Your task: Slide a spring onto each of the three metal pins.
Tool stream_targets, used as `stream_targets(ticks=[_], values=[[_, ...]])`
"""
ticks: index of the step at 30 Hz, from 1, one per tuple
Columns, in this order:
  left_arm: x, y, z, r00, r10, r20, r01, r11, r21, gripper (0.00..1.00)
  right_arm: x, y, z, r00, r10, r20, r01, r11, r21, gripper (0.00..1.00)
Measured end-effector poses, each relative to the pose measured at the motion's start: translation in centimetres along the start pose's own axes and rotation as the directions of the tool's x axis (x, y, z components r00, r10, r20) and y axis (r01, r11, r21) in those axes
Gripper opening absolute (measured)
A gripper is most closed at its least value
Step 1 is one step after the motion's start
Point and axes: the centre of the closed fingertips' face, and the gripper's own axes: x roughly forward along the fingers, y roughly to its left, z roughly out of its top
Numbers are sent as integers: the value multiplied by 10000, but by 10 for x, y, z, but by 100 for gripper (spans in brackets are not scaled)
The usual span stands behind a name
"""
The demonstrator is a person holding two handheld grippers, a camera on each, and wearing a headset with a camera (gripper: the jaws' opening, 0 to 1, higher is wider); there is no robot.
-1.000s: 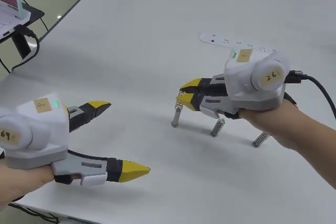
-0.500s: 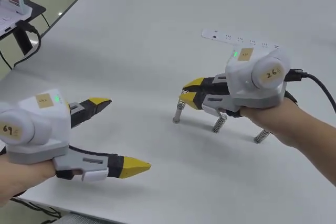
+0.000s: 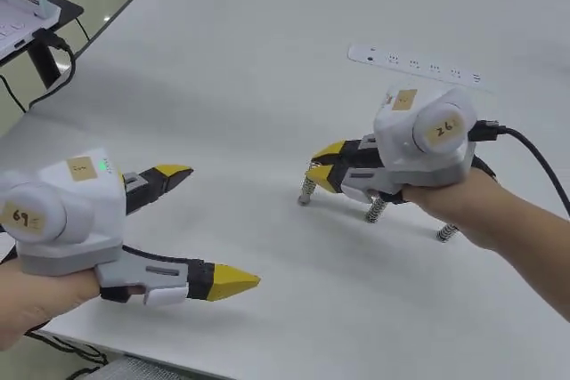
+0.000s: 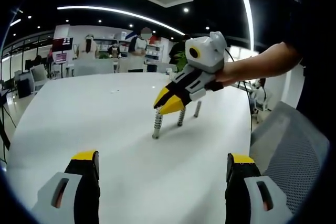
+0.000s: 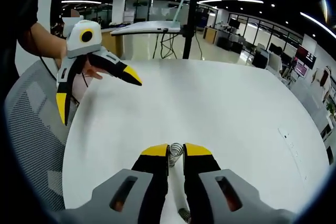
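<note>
Right gripper (image 3: 319, 164) pinching a spring (image 5: 176, 153) on the end pin (image 3: 305, 195).
Its jaws are pressed onto the top of the spring, which sits on the leftmost of 3 upright pins in a row on the white counter (image 3: 223, 86). The middle pin (image 3: 375, 210) and the right pin (image 3: 445, 232) also show coils. The left gripper (image 3: 218, 224) hovers well apart, jaws spread wide, holding nothing. A power strip (image 3: 414, 64) lies beyond.

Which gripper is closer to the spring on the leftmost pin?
Right. The right gripper is closed around that spring; the left gripper hangs open, well off to its side.
</note>
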Motion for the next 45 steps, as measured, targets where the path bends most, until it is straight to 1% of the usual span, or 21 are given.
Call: stream_targets(ticks=[5,14,15,16,25,29,30,33,35,38,43,45], values=[[-1,0,1,10000,14,26,-14,10000,-16,98,7,2,-7,9994,158,-293,-157,9999,28,8],[0,-1,0,10000,5,7,-5,10000,-22,98,14,4,-17,9972,212,-716,-218,9997,-84,8],[0,-1,0,10000,-6,1,6,10000,-18,98,14,4,-18,9971,201,-738,-209,9997,-102,8],[0,-2,0,10000,-8,-1,8,10000,-25,98,15,4,-16,9978,192,-633,-192,9998,1,8],[1,-2,3,10000,-18,24,18,10000,12,98,14,3,-16,9975,193,-674,-198,9998,-73,9],[2,-3,7,10000,-57,19,57,10000,56,98,14,1,-17,9977,-7,-677,3,10000,-56,18],[3,-3,7,10000,-74,11,74,10000,56,98,13,0,-16,9980,-53,-632,48,10000,-81,20],[4,-3,7,9999,-101,-52,102,9999,109,98,7,0,-12,9989,-80,-453,82,10000,53,22],[5,-3,11,9999,-118,-3,118,9998,132,98,1,0,-8,9995,-144,-274,148,9998,132,25],[8,-3,16,9998,-163,82,162,9997,174,98,-6,0,-8,9996,-228,-157,230,9996,136,26],[10,-3,21,9998,-193,111,190,9995,262,98,-17,-2,-9,9991,-419,13,419,9987,277,31],[9,-3,22,9997,-196,124,193,9994,272,98,-22,0,-8,9988,-445,187,435,9978,510,33]])
